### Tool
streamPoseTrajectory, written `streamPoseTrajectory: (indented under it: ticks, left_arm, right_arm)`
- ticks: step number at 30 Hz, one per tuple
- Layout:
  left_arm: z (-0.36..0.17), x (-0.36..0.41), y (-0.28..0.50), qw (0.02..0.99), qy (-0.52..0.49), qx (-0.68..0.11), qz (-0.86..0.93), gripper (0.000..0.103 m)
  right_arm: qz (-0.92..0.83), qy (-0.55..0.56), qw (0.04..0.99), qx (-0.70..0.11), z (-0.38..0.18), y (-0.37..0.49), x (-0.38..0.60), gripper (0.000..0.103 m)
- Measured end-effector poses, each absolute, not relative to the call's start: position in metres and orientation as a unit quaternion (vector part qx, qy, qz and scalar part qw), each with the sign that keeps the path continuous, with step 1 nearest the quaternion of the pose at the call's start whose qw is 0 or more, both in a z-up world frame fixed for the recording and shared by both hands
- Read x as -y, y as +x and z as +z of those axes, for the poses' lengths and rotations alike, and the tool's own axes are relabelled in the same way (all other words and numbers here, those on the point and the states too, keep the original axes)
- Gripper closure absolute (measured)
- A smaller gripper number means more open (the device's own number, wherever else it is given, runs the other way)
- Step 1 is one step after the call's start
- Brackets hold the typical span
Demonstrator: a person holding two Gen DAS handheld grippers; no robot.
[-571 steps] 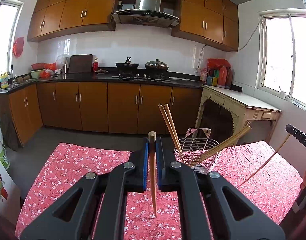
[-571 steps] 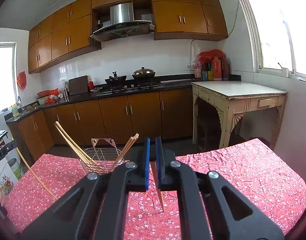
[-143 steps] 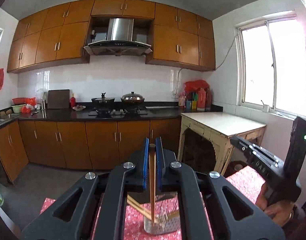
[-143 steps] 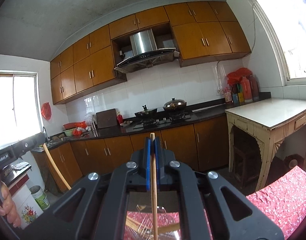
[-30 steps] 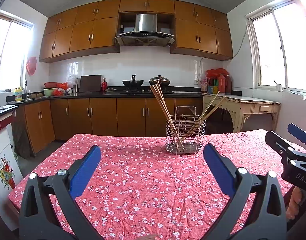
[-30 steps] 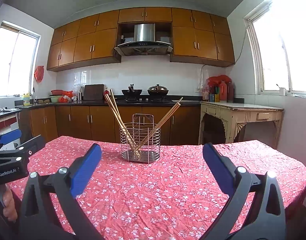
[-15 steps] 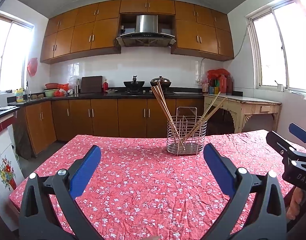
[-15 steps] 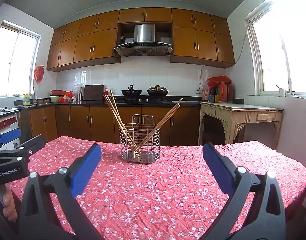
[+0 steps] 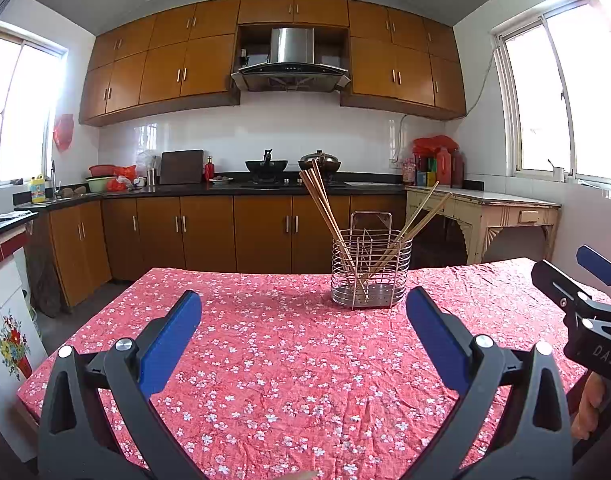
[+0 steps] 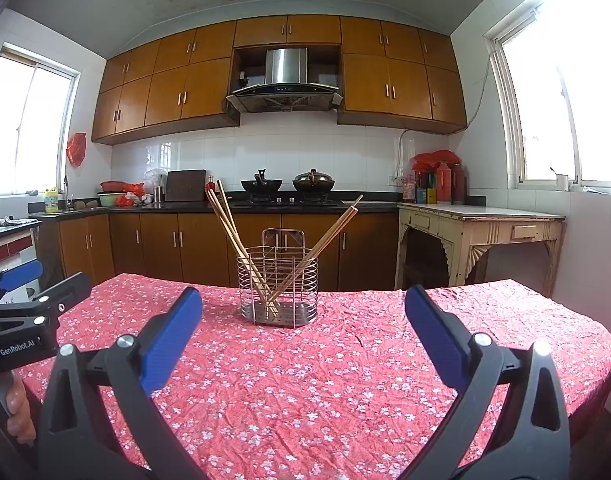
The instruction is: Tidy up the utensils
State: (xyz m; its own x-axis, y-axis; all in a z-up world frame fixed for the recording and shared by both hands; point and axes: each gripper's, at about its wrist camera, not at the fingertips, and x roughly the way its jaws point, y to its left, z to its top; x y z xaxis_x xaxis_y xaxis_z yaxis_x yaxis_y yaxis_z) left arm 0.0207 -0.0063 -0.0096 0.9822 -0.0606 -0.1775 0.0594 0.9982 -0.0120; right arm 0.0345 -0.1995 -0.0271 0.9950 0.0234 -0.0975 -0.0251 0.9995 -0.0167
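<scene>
My left tongs (image 9: 303,312) and right tongs (image 10: 303,308) gape wide and empty, chopsticks (image 10: 241,248) leaning in the wire basket (image 10: 279,292) ahead.

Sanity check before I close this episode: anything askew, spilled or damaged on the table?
Nothing stands out. The wire basket stands upright on the floral tablecloth, with the chopsticks inside, leaning left and right against its rim. No utensil lies loose on the cloth, which is only wrinkled. The left hand-held gripper and right hand-held gripper are open and empty.
</scene>
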Motion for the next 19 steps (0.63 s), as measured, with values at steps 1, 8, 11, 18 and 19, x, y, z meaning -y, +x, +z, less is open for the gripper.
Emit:
streamPoseTrajectory:
  ticks: [1,8,11,18,19]
  left_arm:
    - [-0.0091,0.006,0.0218,0.996,-0.003,-0.09,-0.03,0.002]
    - [-0.0099,0.0067,0.0199,0.996,-0.001,-0.084,-0.027,0.002]
    - [-0.011,0.0093,0.0185,0.997,0.004,-0.081,-0.014,0.002]
    - [-0.0094,0.0069,0.0173,0.996,0.0,-0.083,-0.017,0.002]
    - [-0.0092,0.0062,0.0176,0.996,-0.002,-0.084,-0.017,0.002]
  right_arm:
    - [0.012,-0.009,0.999,-0.049,-0.0273,0.0344,0.1995,0.004]
    - [0.012,-0.008,0.999,-0.048,-0.0276,0.034,0.1999,0.004]
    - [0.012,-0.008,0.999,-0.048,-0.0274,0.0339,0.1999,0.004]
    - [0.011,-0.007,0.999,-0.047,-0.0276,0.033,0.2002,0.004]
    - [0.011,-0.007,0.999,-0.047,-0.0274,0.0327,0.1999,0.004]
